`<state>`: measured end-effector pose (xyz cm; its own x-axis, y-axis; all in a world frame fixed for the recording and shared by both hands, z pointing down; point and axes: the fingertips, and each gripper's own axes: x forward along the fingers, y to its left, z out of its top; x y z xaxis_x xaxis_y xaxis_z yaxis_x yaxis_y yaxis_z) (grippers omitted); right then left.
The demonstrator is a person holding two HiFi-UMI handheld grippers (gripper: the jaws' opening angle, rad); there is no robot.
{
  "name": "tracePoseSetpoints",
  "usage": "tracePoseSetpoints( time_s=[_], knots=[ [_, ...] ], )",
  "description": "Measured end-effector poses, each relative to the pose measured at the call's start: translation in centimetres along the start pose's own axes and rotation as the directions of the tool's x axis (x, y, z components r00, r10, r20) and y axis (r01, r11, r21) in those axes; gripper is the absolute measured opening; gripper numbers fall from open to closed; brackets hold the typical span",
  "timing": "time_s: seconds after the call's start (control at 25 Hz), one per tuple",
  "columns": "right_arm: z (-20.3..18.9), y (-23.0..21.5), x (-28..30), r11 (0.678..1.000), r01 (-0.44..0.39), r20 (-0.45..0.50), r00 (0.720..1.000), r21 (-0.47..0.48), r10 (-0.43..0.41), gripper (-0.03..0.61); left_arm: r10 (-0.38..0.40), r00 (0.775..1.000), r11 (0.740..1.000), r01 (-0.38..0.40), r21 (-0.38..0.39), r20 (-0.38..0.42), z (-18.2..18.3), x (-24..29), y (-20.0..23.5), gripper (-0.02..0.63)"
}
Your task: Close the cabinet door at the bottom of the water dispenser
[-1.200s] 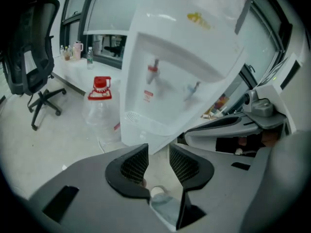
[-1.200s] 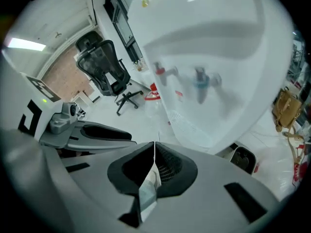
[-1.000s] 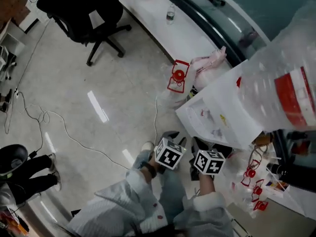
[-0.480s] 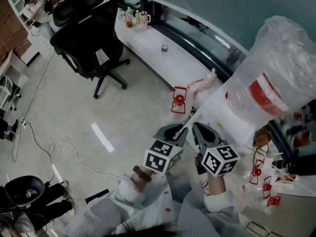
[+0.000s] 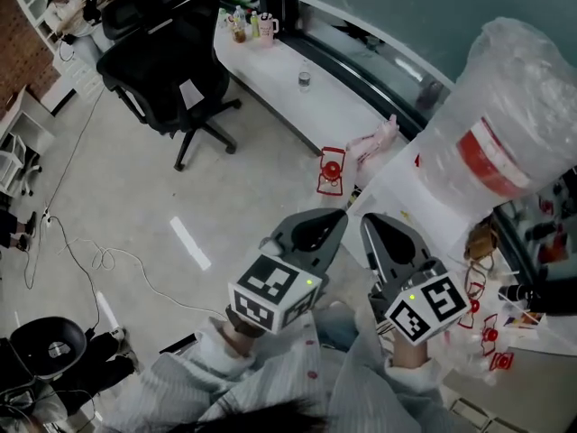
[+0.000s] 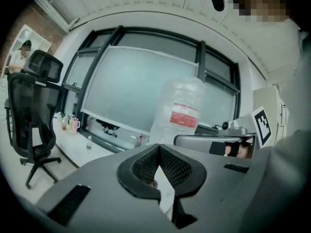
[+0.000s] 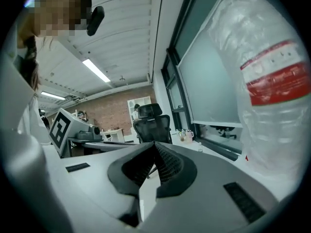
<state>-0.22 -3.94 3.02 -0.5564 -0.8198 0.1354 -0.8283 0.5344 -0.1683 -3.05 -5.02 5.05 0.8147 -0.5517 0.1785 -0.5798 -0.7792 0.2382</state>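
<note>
Open floor (image 5: 135,197) spreads to the left of the water dispenser (image 5: 401,192), broken only by a loose cable (image 5: 99,262) and, farther off, a black office chair (image 5: 167,66). A long white worktop (image 5: 297,106) runs along the window behind, and a small red frame (image 5: 330,170) and a pink bag (image 5: 374,141) sit by the dispenser's near corner. To the right the room is tight, with red clutter (image 5: 478,332) crowding the dispenser's side. The left tongs (image 5: 341,216) and right tongs (image 5: 366,222) hang side by side, close but apart, pointing toward the dispenser's white body. The left tongs' jaws have just been closing and are pressed together with nothing between them; the right tongs' jaws are likewise together and empty. The cabinet door at the dispenser's bottom is hidden in the head view beneath the tongs and the dispenser's own top, and neither gripper view takes it in, so whether it is closed cannot be told. What shows is the white casing and the big clear bottle (image 5: 509,115) with a red band, wrapped in plastic film and cut off at the right edge.
</note>
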Motion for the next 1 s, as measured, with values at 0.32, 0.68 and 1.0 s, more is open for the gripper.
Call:
tracePoseSetpoints(
  time_s=[0.32, 0.68, 1.0],
  knots=[
    [0.9, 0.5, -0.3, 0.999, -0.003, 0.013, 1.0, -0.046, 0.003, 0.014, 0.011, 1.0, 0.998, -0.011, 0.07, 0.012, 1.3, -0.6, -0.4, 0.011],
    [0.4, 0.8, -0.2, 0.999, 0.007, 0.01, 1.0, -0.039, -0.007, 0.014, 0.026, 1.0, 0.996, -0.024, 0.091, -0.014, 0.6, -0.8, -0.1, 0.009],
    [0.2, 1.5, -0.1, 0.999, 0.001, 0.0, 1.0, -0.042, -0.001, 0.014, 0.033, 0.999, 0.995, -0.033, 0.093, -0.006, 0.5, -1.3, 0.0, 0.011]
  ],
)
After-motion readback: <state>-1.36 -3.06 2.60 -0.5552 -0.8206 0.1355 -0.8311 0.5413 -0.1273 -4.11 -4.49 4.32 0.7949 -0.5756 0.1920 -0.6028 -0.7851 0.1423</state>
